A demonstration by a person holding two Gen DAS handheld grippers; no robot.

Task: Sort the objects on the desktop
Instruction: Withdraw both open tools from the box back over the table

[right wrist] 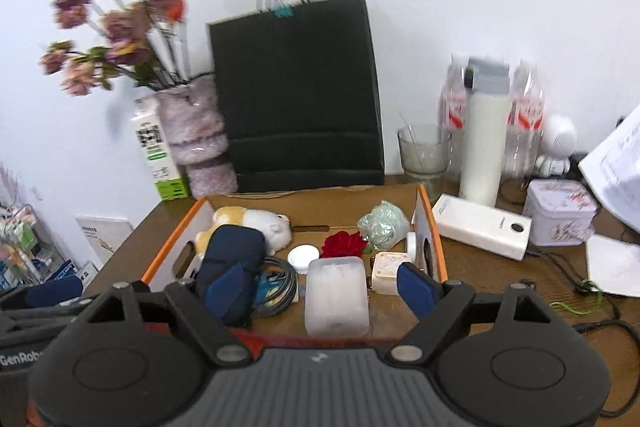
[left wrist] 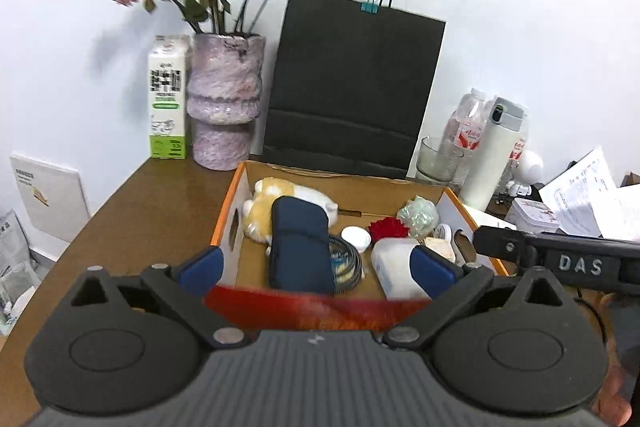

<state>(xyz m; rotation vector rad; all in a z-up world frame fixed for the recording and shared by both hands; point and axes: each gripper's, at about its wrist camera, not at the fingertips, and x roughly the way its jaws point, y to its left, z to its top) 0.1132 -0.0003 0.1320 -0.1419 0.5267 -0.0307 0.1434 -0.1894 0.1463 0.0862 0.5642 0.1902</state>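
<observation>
An open cardboard box [left wrist: 236,199] [right wrist: 424,215] with orange edges sits on the brown desk. Inside lie a plush toy [left wrist: 280,193] [right wrist: 256,221], a navy pouch [left wrist: 300,243] [right wrist: 234,255], a coiled cable [left wrist: 346,261] [right wrist: 280,281], a white round lid [left wrist: 356,237] [right wrist: 303,255], a red flower [left wrist: 388,227] [right wrist: 344,243], a crumpled green wrapper [left wrist: 418,213] [right wrist: 382,221], a translucent white case [left wrist: 394,267] [right wrist: 336,293] and a small cream box [right wrist: 386,269]. My left gripper [left wrist: 316,265] is open and empty above the box's near edge. My right gripper [right wrist: 322,287] is open and empty over the box.
Behind the box stand a black paper bag [left wrist: 352,87] [right wrist: 296,95], a purple vase of dried flowers [left wrist: 224,95], a milk carton [left wrist: 168,99], a glass [right wrist: 424,151] and a white thermos [right wrist: 482,139]. A white power bank [right wrist: 482,227], a tin [right wrist: 560,213] and papers lie at right.
</observation>
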